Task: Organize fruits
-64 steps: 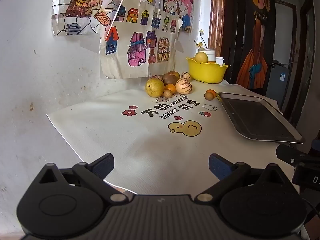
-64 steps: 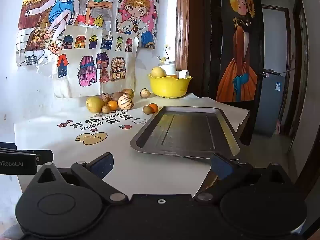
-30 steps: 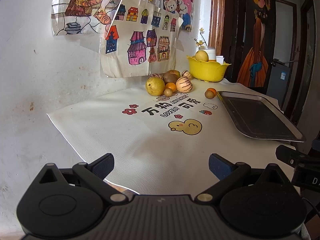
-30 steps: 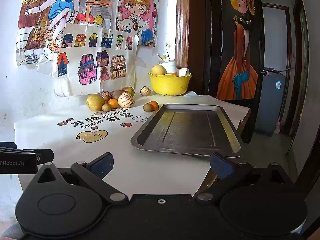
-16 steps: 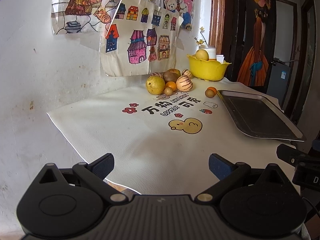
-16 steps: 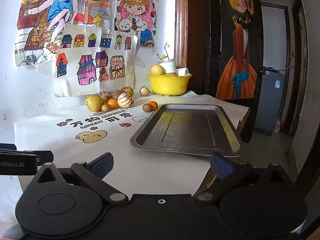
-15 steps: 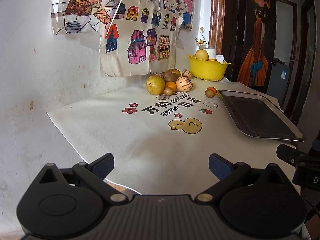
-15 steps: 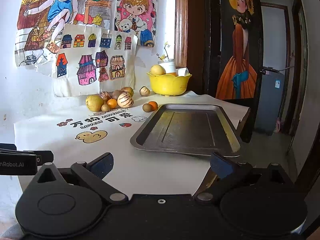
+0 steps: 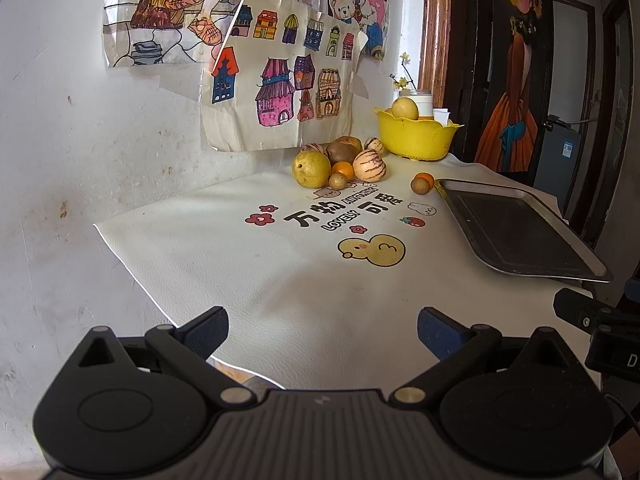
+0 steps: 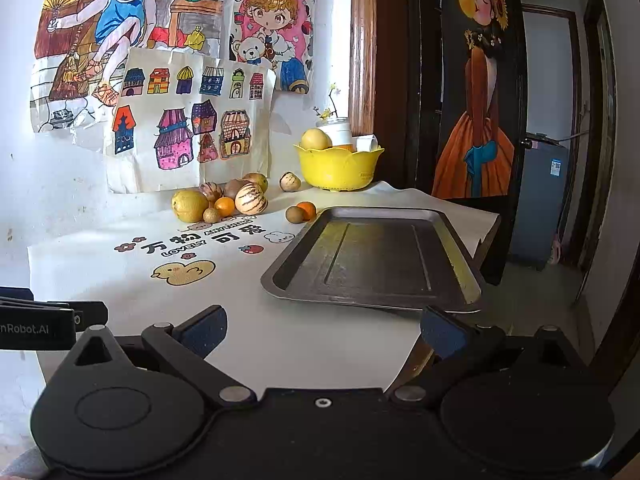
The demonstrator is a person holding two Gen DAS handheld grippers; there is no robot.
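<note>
A pile of fruit (image 9: 340, 162) lies against the far wall: a yellow pear (image 9: 311, 169), striped melons (image 9: 370, 165), small oranges and brown fruits; it also shows in the right wrist view (image 10: 224, 200). A small orange and a brown fruit (image 10: 301, 212) lie beside an empty dark metal tray (image 10: 376, 260), which also shows in the left wrist view (image 9: 516, 232). My left gripper (image 9: 322, 330) is open and empty above the near table edge. My right gripper (image 10: 324, 330) is open and empty, in front of the tray.
A yellow bowl (image 10: 338, 168) with a pale fruit stands at the back near the door frame. A white printed mat (image 9: 280, 248) covers the table. Drawings hang on the wall behind. The table's right edge drops off past the tray.
Both grippers have drifted very slightly; the view is almost the same. Nothing on the table has moved, and both grippers stay open.
</note>
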